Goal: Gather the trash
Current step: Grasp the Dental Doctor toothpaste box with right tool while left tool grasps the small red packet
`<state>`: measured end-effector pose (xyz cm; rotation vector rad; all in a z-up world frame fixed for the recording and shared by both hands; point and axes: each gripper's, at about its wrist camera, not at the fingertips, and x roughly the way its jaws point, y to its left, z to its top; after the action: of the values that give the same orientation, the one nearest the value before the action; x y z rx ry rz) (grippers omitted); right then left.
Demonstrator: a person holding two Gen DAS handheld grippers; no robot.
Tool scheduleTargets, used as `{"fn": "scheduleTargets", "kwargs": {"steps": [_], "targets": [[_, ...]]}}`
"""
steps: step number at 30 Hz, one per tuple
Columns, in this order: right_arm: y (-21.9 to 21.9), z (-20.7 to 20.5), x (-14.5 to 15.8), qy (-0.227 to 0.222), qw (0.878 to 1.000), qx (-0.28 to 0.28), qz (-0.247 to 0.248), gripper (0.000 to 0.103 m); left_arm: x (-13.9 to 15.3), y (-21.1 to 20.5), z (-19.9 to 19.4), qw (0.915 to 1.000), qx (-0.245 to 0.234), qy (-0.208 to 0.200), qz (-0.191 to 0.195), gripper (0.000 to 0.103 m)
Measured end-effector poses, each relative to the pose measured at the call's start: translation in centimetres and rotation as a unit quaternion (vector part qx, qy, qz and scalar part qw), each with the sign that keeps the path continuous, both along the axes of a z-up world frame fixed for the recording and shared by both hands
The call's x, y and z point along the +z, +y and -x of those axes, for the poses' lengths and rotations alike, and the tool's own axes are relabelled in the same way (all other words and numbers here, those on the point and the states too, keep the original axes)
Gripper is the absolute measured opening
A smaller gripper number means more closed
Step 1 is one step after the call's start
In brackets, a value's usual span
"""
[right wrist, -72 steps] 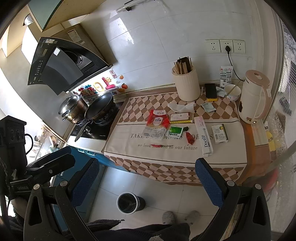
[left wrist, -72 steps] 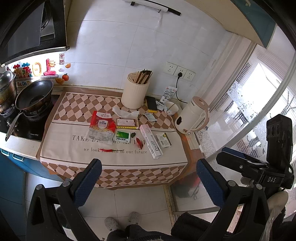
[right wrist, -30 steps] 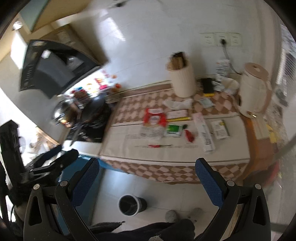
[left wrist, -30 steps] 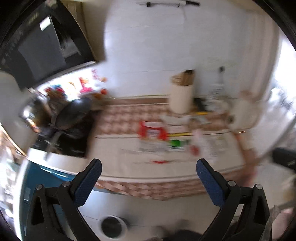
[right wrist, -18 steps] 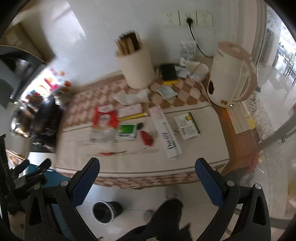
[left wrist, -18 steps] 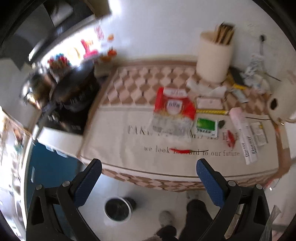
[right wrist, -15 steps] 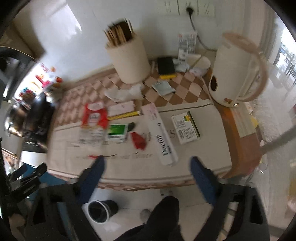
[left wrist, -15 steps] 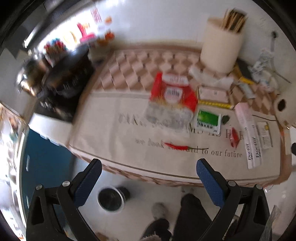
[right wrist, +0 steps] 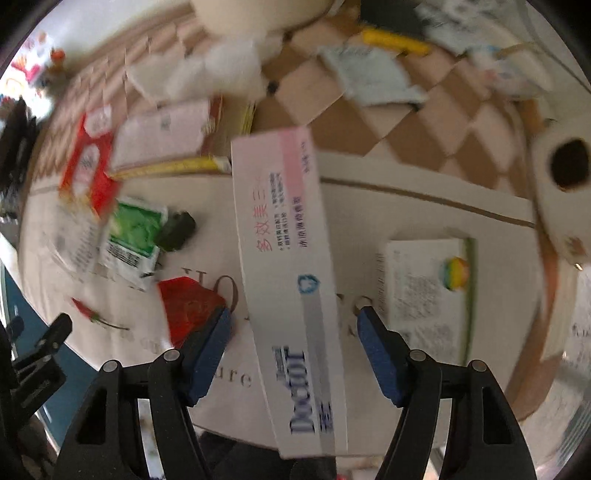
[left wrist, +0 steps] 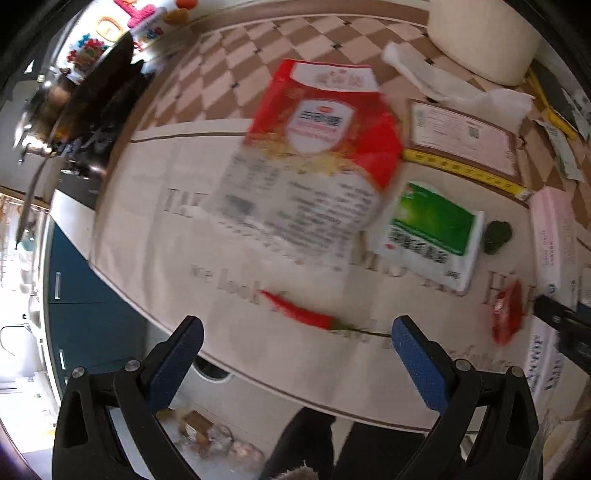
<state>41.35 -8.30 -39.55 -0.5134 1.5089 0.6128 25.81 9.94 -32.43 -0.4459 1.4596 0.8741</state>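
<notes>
Cream cloth with a brown-and-white checked border [left wrist: 192,236] covers the counter where our two grippers hang over scattered rubbish. Our right gripper [right wrist: 293,332] points straight down over a long white toothpaste carton with pink and blue print [right wrist: 286,266]; the carton lies between the blue-padded fingers [right wrist: 207,349], with a gap on each side. Its jaws have just been closing and now stand at a middling width, gripping nothing. Just beside the left finger lies a crumpled red wrapper [right wrist: 186,306], and to the right of the carton a flat white box with a rainbow dot [right wrist: 424,291].

Our left gripper [left wrist: 295,349] stands wide and empty near the table's front edge, above a thin red chilli pepper with a long stalk [left wrist: 299,314]. Further back we see a large red-and-white plastic food bag [left wrist: 314,155], a small green-and-white sachet [left wrist: 428,232] beside a small dark lump [left wrist: 496,232], a pale card with a yellow strip along its edge [left wrist: 461,136], and crumpled white tissue [left wrist: 443,85] near a cream cylindrical holder [left wrist: 480,33]. A black pan [left wrist: 99,85] sits on the hob at the left. Motion blur softens both views.
</notes>
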Motion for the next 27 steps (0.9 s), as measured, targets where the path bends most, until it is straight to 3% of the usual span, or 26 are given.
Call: {"fn": "scheduleTargets", "kwargs": {"steps": [1, 4, 8, 10, 12, 15, 16, 18, 23, 27], "targets": [[0.2, -0.2, -0.5, 0.007, 1.0, 0.004, 0.0, 0.049, 0.0, -0.2, -0.4, 1.0, 0.0, -0.004, 0.009, 0.103], [0.3, -1.2, -0.8, 0.017, 1.0, 0.005, -0.012, 0.049, 0.3, -0.8, -1.6, 0.9983, 0.004, -0.037, 0.045, 0.103], [-1.0, -2.8, 2.1, 0.014, 0.999, -0.01, -0.052, 0.049, 0.4, -2.3, -4.4, 0.9919, -0.026, -0.082, 0.094, 0.102], [-2.1, -3.7, 3.8, -0.004, 0.998, -0.019, -0.062, 0.049, -0.6, -3.4, -6.1, 0.9883, -0.046, -0.087, 0.117, 0.082], [-3.2, -4.8, 4.9, -0.025, 0.997, -0.028, -0.063, 0.049, -2.4, -4.6, -7.8, 0.9829, -0.062, -0.081, 0.153, 0.075], [-4.8, -6.3, 6.5, -0.046, 0.997, -0.041, -0.048, 0.049, -5.3, -6.3, -9.3, 0.9773, -0.08, -0.063, 0.186, 0.047], [-5.5, -6.9, 6.5, -0.047, 0.997, -0.049, -0.043, 0.049, -5.7, -6.7, -9.5, 0.9772, -0.082, -0.06, 0.186, 0.044], [-6.5, -7.9, 6.2, -0.048, 0.996, -0.06, -0.035, 0.049, -5.3, -7.8, -10.2, 0.9798, -0.114, -0.064, 0.152, 0.024], [-8.4, -8.7, 5.2, -0.048, 0.995, -0.078, -0.027, 0.049, -4.0, -8.8, -9.8, 0.9838, -0.138, -0.062, 0.096, 0.022], [-7.5, -7.5, 5.5, -0.053, 0.995, -0.077, -0.039, 0.049, -0.4, -7.5, -7.7, 0.9866, -0.124, -0.09, 0.056, 0.022]]}}
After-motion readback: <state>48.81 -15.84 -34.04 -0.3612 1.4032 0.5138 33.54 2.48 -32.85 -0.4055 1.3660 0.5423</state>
